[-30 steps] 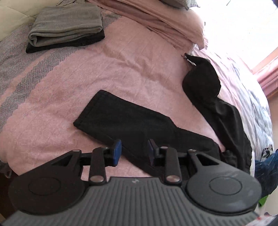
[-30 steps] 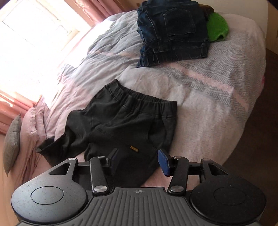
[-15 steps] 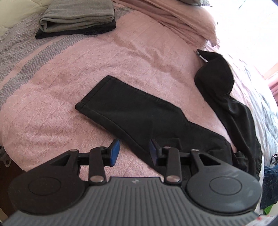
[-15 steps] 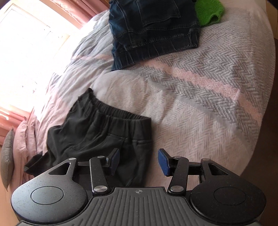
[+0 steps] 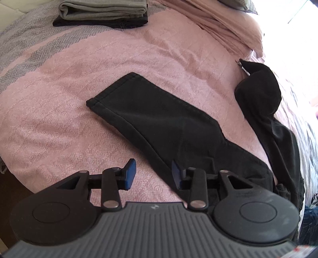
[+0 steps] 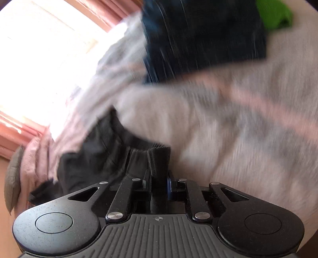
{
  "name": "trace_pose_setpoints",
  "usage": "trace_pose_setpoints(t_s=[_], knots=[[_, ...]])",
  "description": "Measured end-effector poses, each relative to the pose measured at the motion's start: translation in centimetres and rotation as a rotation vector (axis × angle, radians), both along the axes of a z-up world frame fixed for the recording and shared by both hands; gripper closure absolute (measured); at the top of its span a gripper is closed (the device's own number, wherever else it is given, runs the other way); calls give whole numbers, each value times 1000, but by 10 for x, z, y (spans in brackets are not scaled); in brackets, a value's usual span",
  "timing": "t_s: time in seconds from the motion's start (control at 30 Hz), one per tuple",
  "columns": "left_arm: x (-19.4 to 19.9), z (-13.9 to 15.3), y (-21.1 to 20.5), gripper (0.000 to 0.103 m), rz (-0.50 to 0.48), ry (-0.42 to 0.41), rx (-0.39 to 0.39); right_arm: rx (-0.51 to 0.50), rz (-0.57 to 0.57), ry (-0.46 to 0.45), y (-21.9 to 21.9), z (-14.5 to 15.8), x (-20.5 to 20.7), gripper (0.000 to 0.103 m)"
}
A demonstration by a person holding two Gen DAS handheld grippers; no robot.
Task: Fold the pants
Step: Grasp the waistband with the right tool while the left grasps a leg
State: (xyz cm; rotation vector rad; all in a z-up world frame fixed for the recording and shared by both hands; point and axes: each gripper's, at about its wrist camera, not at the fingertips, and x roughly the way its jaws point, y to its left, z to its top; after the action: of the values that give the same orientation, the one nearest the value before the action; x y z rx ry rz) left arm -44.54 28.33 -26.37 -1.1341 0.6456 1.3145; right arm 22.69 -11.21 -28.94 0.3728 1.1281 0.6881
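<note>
I'm working in a home bedroom.
I'm looking at a bed [image 5: 83, 83] wearing a pink-and-grey bedspread, pillows [image 5: 222, 23] lying at its head, folded clothes [image 5: 103, 12] sitting on it, and what are probably pink curtains [image 6: 17, 127] hanging by a bright window [image 6: 45, 53].

Matt black cloth pants [image 5: 159, 123] ahead of the tongs; textured pink woven bedspread [image 5: 59, 119] beneath; blue rubbery pads [image 5: 130, 174]; speckled matt plastic housing.
</note>
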Motion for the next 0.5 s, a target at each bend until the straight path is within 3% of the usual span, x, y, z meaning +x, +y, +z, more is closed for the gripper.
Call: trace_pose_setpoints(t_s=[0.07, 0.17, 0.23, 0.3, 0.5], knots=[[-1, 0, 1, 70, -13, 6, 16, 66, -43, -39, -24, 24, 10, 94], [-2, -10, 2, 69, -32, 21, 21, -12, -111, -123, -49, 41, 16, 94], [-5, -21, 1, 69, -24, 6, 8, -70, -194, -78, -65, 24, 19, 94], [-9, -34, -2, 68, -2, -19, -11, -154, -177, -29, -67, 1, 15, 93], [-27, -58, 0, 63, 93, -104, 2, -189, -203, -57, -57, -5, 8, 91]])
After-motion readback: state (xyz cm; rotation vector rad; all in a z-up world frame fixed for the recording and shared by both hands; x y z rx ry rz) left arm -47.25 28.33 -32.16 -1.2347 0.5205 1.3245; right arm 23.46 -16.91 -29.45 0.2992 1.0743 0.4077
